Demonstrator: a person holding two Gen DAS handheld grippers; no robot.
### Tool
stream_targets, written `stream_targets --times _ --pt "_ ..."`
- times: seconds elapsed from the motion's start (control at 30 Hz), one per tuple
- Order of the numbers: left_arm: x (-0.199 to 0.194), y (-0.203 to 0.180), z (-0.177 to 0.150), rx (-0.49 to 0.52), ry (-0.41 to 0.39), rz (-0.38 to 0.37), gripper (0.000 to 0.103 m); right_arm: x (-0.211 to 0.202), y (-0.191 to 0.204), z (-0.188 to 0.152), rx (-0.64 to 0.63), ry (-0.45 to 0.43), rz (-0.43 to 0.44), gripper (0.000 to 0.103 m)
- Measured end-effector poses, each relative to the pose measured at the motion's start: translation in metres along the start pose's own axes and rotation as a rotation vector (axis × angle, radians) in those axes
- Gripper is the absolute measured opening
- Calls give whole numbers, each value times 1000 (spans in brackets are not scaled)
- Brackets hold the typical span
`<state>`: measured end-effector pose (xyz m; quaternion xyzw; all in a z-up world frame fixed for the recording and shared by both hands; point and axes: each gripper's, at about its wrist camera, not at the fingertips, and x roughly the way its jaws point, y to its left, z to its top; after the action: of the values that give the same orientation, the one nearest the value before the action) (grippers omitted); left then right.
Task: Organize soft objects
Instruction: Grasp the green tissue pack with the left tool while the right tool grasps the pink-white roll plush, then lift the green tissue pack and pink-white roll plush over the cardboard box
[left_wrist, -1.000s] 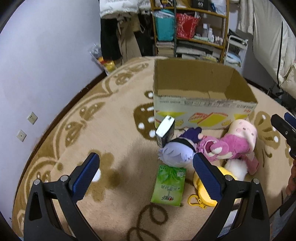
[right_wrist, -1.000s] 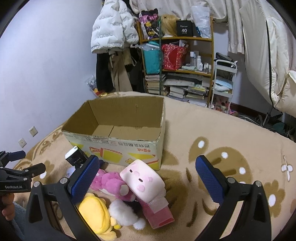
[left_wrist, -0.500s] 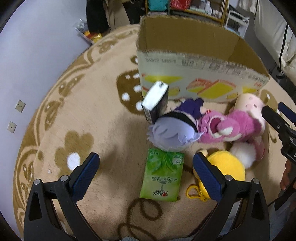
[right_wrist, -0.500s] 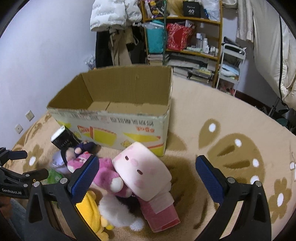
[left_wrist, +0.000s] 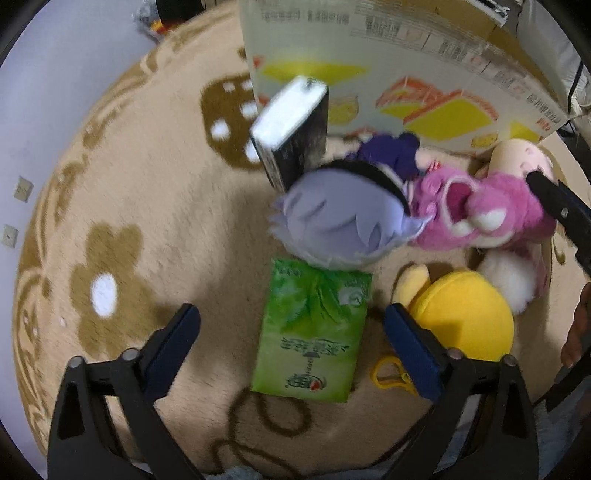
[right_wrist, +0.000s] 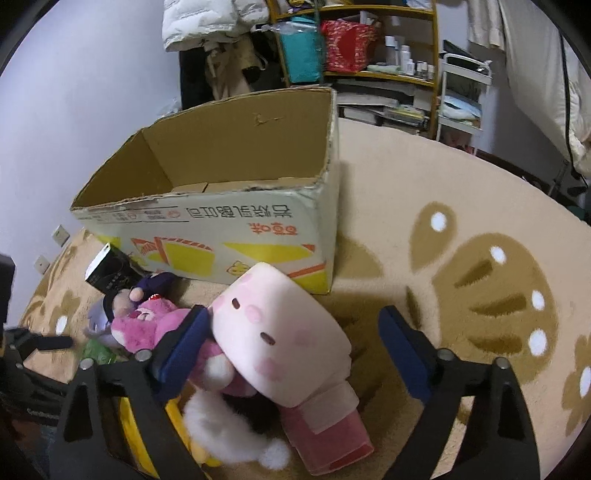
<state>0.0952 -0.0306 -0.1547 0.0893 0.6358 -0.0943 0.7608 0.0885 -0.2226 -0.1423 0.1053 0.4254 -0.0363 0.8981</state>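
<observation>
My left gripper (left_wrist: 295, 347) is open above a green tissue pack (left_wrist: 314, 332) on the carpet. Beyond it lie a lilac-haired plush (left_wrist: 340, 218), a magenta bear plush (left_wrist: 476, 210) and a yellow plush (left_wrist: 465, 317). My right gripper (right_wrist: 295, 350) is open around a pale pink square-headed plush (right_wrist: 280, 332); its left finger (right_wrist: 183, 343) sits between that plush and the magenta bear (right_wrist: 147, 325). A white fluffy piece (right_wrist: 221, 432) lies below. An open cardboard box (right_wrist: 229, 218) stands just behind.
A black book-like box (left_wrist: 291, 129) leans against the cardboard box (left_wrist: 406, 66). The beige patterned carpet (right_wrist: 480, 221) spreads to the right. Shelves (right_wrist: 369, 48) and a white cart (right_wrist: 461, 99) stand at the back wall.
Both grippers have moved down and forward toward the pile. The right gripper's open jaws now straddle the pale pink plush; the left is closer over the tissue pack.
</observation>
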Motion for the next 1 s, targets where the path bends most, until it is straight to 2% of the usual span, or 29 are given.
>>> stream_targets --times 0.07,0.1,0.13,0.27,0.53,0.73,1.0 --pt "9 2 -1 -17 43 -24 76 1 0 -1 5 7 20 83" --pt "12 3 0 -27 57 -35 75 1 0 -1 3 11 26 81" --pt "12 5 0 -34 52 -40 74 1 0 -1 2 10 30 74" --pt "13 9 1 -51 38 -43 55 -2 4 -1 -10 12 43 58" --pt "2 15 2 -38 -8 -50 54 -11 7 -1 -10 7 61 48" --pt "-10 13 0 -26 -56 -31 54 -21 7 -2 2 -7 69 46" --pt "-49 5 -20 -24 -152 -2 54 -50 8 -1 6 -74 72 46"
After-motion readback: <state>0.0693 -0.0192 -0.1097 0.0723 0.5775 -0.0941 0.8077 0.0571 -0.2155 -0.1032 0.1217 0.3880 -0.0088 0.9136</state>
